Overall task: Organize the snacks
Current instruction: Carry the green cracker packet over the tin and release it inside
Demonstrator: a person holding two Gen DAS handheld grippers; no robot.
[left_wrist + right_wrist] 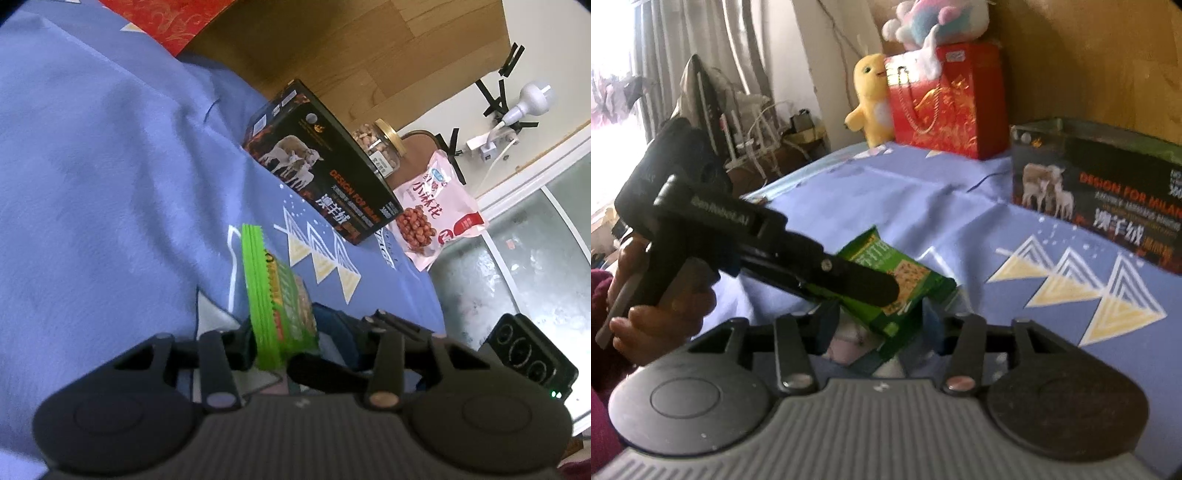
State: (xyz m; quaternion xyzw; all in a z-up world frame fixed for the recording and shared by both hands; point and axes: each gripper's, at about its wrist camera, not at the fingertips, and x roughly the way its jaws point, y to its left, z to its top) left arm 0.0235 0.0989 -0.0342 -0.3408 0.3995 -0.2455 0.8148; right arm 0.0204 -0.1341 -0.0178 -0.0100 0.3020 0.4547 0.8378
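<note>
1. Green crinkle-edged foil snack packet: clamped by your left gripper, lifted above the blue printed cloth.
2. Right gripper spread wide around the packet's lower end; close squarely before the left lets go.
3. Aim toward the black sheep-print carton.

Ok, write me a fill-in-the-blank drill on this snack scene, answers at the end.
1. The left hand-held gripper is shut on a ____ snack packet.
2. The black box pictures ____.
3. The yellow plush toy stands beside a ____ gift bag.
4. The glass jar has a ____ lid.

Answers: green; sheep; red; gold
</note>
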